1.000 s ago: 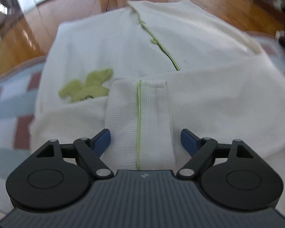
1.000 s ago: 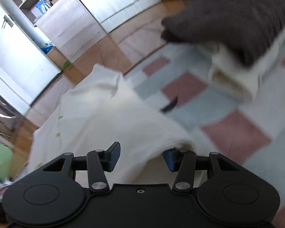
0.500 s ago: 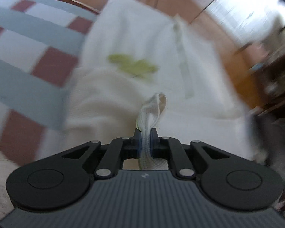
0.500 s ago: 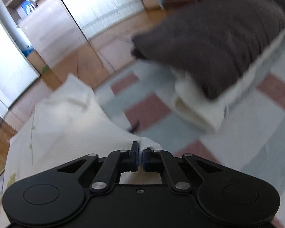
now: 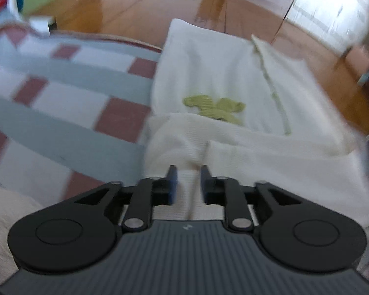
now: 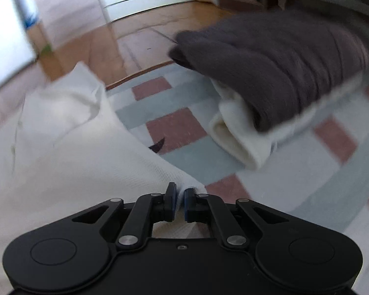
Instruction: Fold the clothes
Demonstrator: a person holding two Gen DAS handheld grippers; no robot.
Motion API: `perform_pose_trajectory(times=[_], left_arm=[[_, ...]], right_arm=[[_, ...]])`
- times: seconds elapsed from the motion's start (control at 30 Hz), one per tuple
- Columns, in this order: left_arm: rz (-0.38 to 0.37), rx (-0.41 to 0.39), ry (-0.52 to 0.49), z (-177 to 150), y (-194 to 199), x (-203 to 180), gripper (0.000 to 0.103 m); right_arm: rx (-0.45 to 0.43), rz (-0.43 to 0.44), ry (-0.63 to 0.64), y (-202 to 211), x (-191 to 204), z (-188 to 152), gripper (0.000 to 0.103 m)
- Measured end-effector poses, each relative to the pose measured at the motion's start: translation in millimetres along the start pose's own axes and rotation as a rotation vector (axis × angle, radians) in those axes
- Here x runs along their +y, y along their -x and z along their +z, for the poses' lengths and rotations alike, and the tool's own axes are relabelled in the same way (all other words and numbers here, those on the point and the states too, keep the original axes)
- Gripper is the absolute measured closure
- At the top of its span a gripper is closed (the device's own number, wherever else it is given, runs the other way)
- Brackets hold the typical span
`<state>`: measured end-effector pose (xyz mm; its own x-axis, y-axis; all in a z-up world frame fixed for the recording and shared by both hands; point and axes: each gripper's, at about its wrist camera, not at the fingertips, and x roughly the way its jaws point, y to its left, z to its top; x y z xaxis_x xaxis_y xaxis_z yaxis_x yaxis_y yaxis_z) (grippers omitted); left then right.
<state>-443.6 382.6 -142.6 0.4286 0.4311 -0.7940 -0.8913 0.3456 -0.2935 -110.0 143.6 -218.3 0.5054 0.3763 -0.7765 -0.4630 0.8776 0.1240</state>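
Though out of left view, dark sweater (image 6: pixel 278 66).

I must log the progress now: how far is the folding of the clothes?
Done: a folded dark grey knit garment lies stacked on a folded cream one. In hand: the white waffle-knit garment with a green dinosaur patch lies partly folded on the checked rug; the left hand-held gripper is slightly open around its edge, the right hand-held gripper pinches it. Left: finishing and stacking it.
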Motion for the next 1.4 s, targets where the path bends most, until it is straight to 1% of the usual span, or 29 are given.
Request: perform_pose_trajectory(times=[0.03,0.07,0.1,0.13,0.2,0.23,0.3,0.33,0.37,0.47,0.5,0.57,0.6,0.63,0.7,0.77,0.8,0.87,0.9,0.93,0.97,1.1,1.17,1.23,1.27,1.3,1.33,1.37,1.4], left_arm=[[-0.016,0.008,0.003,-1,-1,1,0.069],[-0.033,0.016,0.006,-2,-2,2,0.061],[-0.042,0.032,0.009,-4,-5,2,0.049],[-0.045,0.054,0.013,-6,-11,1,0.046],[-0.044,0.088,0.020,-10,-20,0,0.046],[-0.032,0.095,0.022,-11,-21,0,0.046],[-0.009,0.109,0.026,-12,-24,2,0.046],[0.003,0.116,0.028,-13,-25,2,0.046],[0.014,0.123,0.029,-14,-26,3,0.046],[0.049,0.144,0.035,-16,-30,5,0.045],[0.061,0.151,0.037,-17,-31,5,0.044],[0.084,0.165,0.040,-18,-34,7,0.044],[0.073,0.151,0.051,-18,-31,8,0.044],[0.042,0.121,0.067,-16,-24,12,0.044],[-0.022,0.071,0.092,-12,-12,18,0.044],[-0.079,0.067,0.104,-7,-2,21,0.044],[-0.111,0.077,0.113,-3,2,20,0.044],[-0.175,0.098,0.131,5,11,20,0.044],[-0.190,0.094,0.123,11,14,18,0.041],[-0.192,0.079,0.102,19,14,14,0.039],[-0.194,0.064,0.081,27,15,10,0.035],[-0.123,0.060,-0.005,69,-2,4,0.035],[-0.084,0.053,-0.044,90,-13,5,0.034],[-0.034,0.049,-0.053,112,-23,9,0.034],[-0.015,0.045,-0.053,124,-29,11,0.034],[0.006,0.038,-0.056,134,-35,13,0.031],[0.029,0.029,-0.061,144,-42,15,0.029],[0.063,0.020,-0.071,152,-50,17,0.024],[0.099,0.012,-0.079,159,-58,18,0.023]], right_arm=[[-0.005,-0.010,0.021,3,3,1,0.100],[-0.004,-0.012,0.009,7,4,1,0.097],[0.010,-0.016,-0.006,10,6,0,0.089],[0.041,-0.031,0.000,11,11,-1,0.087],[0.095,-0.056,0.022,13,21,-4,0.085],[0.099,-0.057,0.055,16,29,-7,0.085],[0.103,-0.061,0.116,20,42,-12,0.080],[0.100,-0.064,0.122,22,45,-13,0.078],[0.102,-0.062,0.117,24,46,-13,0.075],[0.121,-0.035,0.065,29,46,-8,0.072],[0.130,-0.026,0.044,31,45,-6,0.066],[0.163,-0.062,0.035,30,48,-5,0.058],[0.168,-0.085,0.042,29,49,-6,0.058],[0.172,-0.109,0.050,27,50,-6,0.058],[0.140,-0.137,0.078,32,52,-7,0.058],[0.095,-0.102,0.100,42,54,-4,0.058],[0.088,-0.051,0.091,44,56,-1,0.058],[0.118,0.079,0.066,39,63,8,0.057],[0.132,0.144,0.053,37,66,13,0.052],[0.151,0.192,0.060,34,74,18,0.050],[0.179,0.206,0.109,28,91,25,0.050],[0.286,0.262,0.296,4,159,56,0.050],[0.325,0.291,0.340,-3,196,92,0.050],[0.365,0.300,0.363,-15,237,135,0.050],[0.385,0.280,0.364,-23,256,157,0.050],[0.404,0.257,0.362,-34,263,179,0.050],[0.419,0.226,0.360,-49,253,200,0.050],[0.434,0.190,0.371,-61,255,217,0.050],[0.433,0.159,0.397,-71,259,231,0.050]])
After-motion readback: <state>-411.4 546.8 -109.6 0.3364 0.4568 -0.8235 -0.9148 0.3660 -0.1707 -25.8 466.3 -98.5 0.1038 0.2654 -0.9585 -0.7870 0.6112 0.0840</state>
